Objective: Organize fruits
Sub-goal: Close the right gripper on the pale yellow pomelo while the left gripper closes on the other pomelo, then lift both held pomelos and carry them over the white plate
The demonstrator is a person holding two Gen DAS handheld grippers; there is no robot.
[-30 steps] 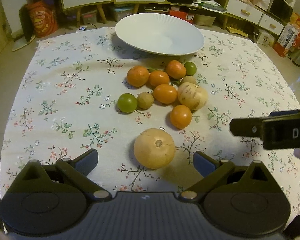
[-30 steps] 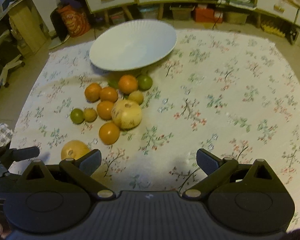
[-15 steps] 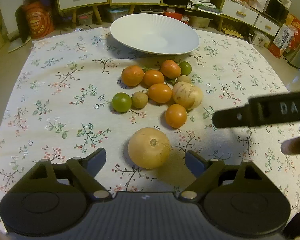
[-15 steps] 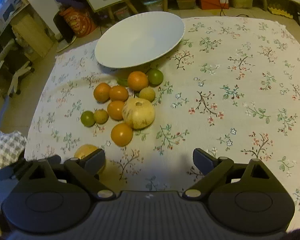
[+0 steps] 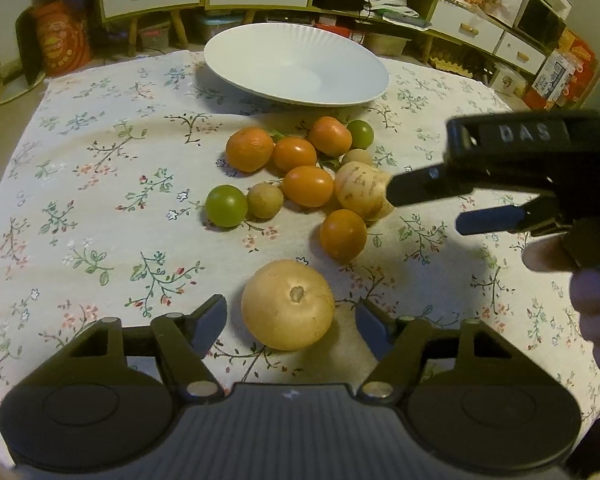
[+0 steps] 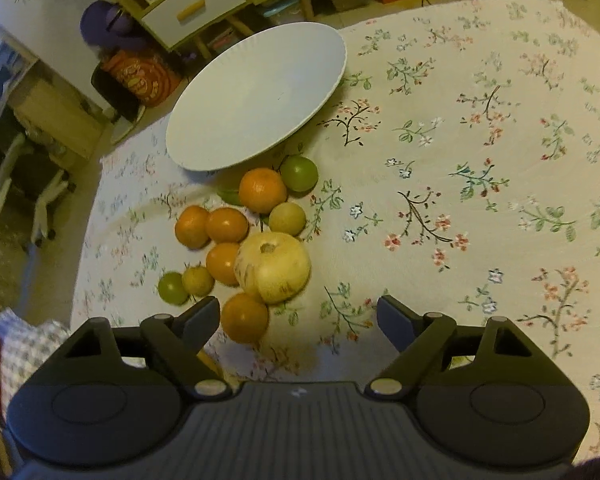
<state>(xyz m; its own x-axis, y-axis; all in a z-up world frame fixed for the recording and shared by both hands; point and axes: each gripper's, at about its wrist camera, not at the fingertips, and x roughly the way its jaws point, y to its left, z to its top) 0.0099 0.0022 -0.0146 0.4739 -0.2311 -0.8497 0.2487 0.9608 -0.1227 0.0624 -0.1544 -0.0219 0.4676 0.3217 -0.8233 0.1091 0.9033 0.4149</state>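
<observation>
Fruits lie heaped on the surface (image 5: 80,184) near the empty plate (image 5: 296,66). Your left tongs (image 5: 290,322) are closing around the big yellow fruit (image 5: 287,305), pads not yet touching; squeeze off-centre and it rolls. Your right tongs (image 6: 298,318) are closing too, still empty, the orange (image 6: 244,323) at their left pad.

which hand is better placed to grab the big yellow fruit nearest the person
Left. The big yellow fruit sits right between the left gripper fingers, which are closing but not yet touching it. The right gripper faces the pile, closing around bare cloth beside an orange fruit.
</observation>
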